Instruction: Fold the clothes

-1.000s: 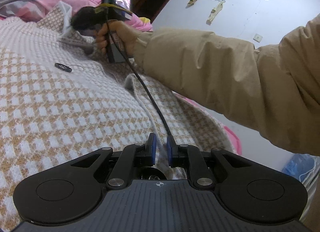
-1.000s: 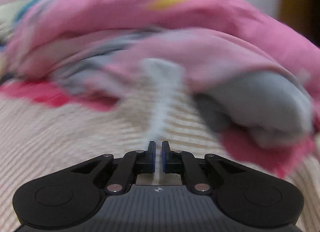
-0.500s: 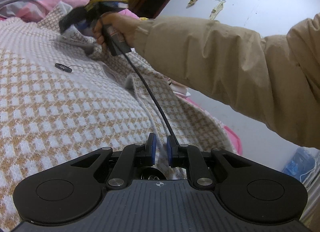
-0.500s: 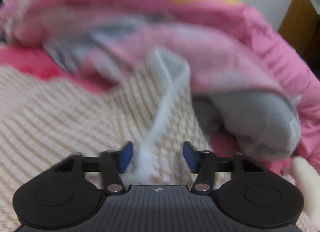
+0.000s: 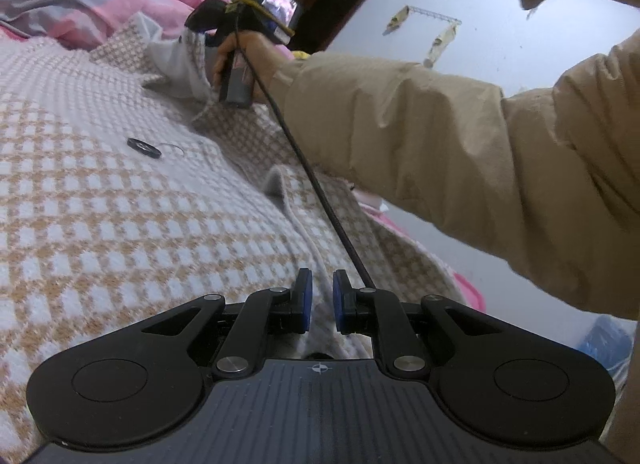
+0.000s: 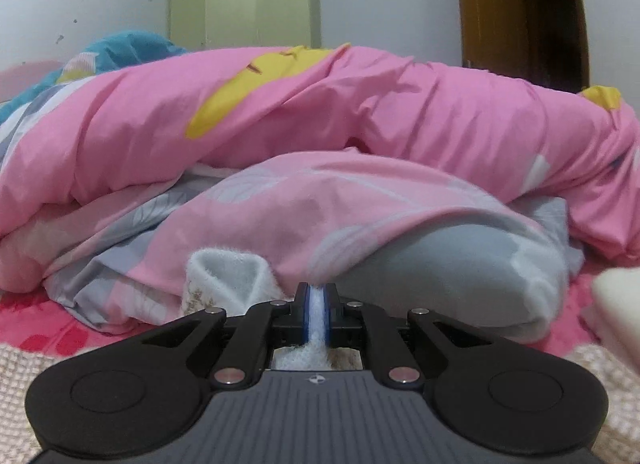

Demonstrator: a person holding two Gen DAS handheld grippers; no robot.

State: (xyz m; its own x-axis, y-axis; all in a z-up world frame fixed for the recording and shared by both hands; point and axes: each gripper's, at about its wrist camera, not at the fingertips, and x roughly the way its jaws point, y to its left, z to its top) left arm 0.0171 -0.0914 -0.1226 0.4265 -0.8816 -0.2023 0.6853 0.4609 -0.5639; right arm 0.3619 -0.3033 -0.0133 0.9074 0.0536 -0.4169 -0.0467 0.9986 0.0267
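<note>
step: first fold, corners gripped | right gripper [image 6: 317, 306] closing on sweater [image 5: 120, 200] collar, upper left | left gripper [image 5: 318, 296] nipping hem, bottom centre | next: carry collar toward hem

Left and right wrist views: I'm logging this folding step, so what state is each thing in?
Tan-and-white checked knit garment: spread on the bed, far corner lifted.
Right claw: closing, pads pinching the garment's white edge.
Left claw: shut on garment fabric at the near edge.
Black button: lying flat on the garment.
Pink quilt: bunched up behind.
</note>
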